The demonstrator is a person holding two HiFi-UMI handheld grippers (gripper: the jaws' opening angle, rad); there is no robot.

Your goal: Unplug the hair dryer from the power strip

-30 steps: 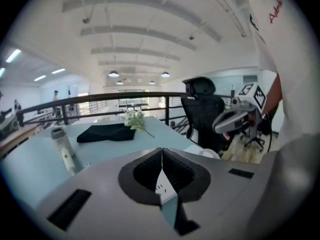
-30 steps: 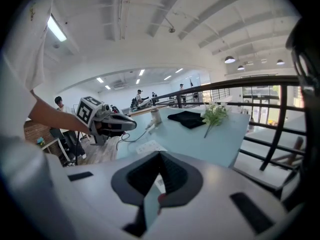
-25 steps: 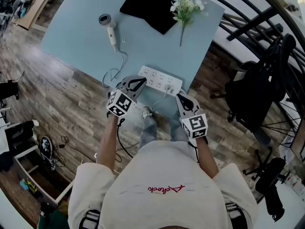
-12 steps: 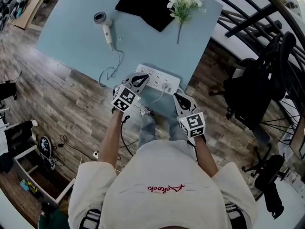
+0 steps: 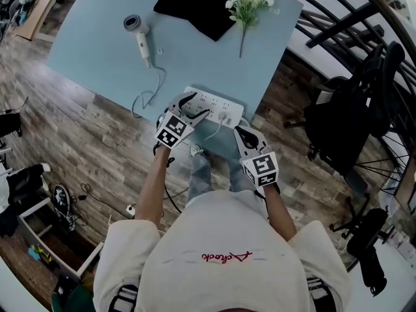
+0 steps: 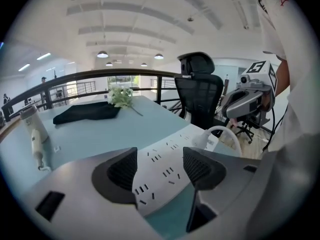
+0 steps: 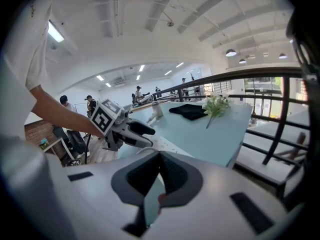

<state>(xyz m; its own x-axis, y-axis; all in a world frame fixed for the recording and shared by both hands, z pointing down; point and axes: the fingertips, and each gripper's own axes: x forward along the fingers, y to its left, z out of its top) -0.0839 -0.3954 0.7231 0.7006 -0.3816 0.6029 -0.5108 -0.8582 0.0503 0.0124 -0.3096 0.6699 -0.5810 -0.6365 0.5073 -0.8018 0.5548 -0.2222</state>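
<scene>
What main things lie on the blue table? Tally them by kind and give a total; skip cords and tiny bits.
Hair dryer: 1
Power strip: 1
Black cloth: 1
Flower sprig: 1
Total: 4

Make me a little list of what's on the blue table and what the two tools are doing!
Table: light blue
Hair dryer: lying far left, cord trailing toward the near edge
Power strip: white, near edge, one white plug in it
Also: black cloth, white flowers
Left tool: jaws just opened, power strip between them, not squeezed
Right tool: shut, empty, near the strip's right end
</scene>
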